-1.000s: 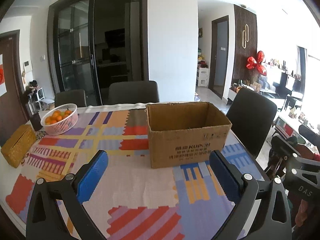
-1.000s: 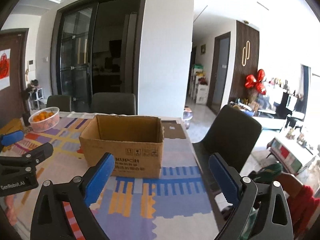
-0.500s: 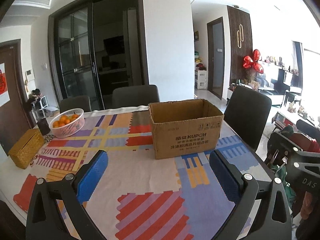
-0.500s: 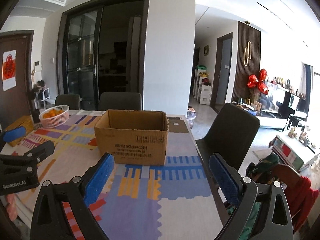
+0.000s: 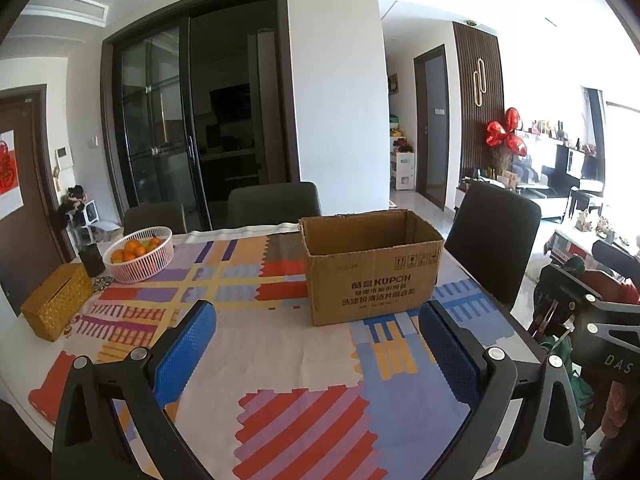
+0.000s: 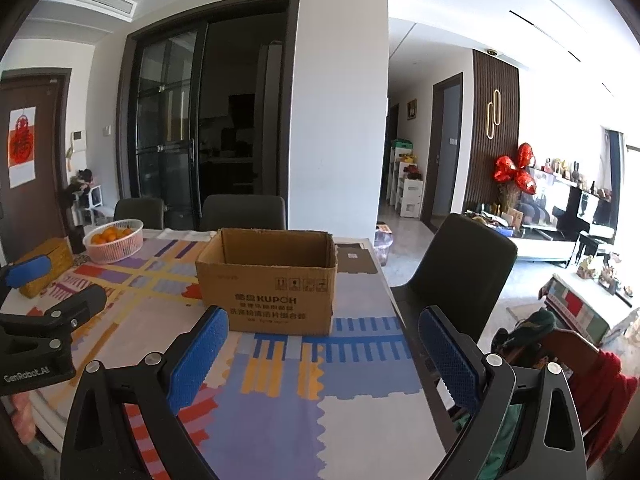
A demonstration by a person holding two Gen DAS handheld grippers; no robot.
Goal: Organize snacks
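An open brown cardboard box [image 5: 372, 276] [image 6: 267, 288] stands on the table with the colourful patterned cloth [image 5: 280, 360] [image 6: 320, 368]. Its inside is hidden from both views. My left gripper [image 5: 316, 340] is open above the near part of the table, well short of the box, with nothing between its blue pads. My right gripper [image 6: 320, 344] is also open and empty, near the table's right edge, with the box ahead and slightly left. No snack shows in either view.
A white basket of oranges [image 5: 138, 254] [image 6: 113, 240], a dark cup [image 5: 92, 260] and a gold woven tissue box [image 5: 56, 300] sit at the table's far left. Dark chairs [image 5: 492, 236] [image 6: 464, 272] stand behind and to the right. Clothing [image 6: 600, 392] lies at the right.
Both grippers have drawn back from the box and lifted slightly, so the box looks smaller and farther. Both stay open and empty.
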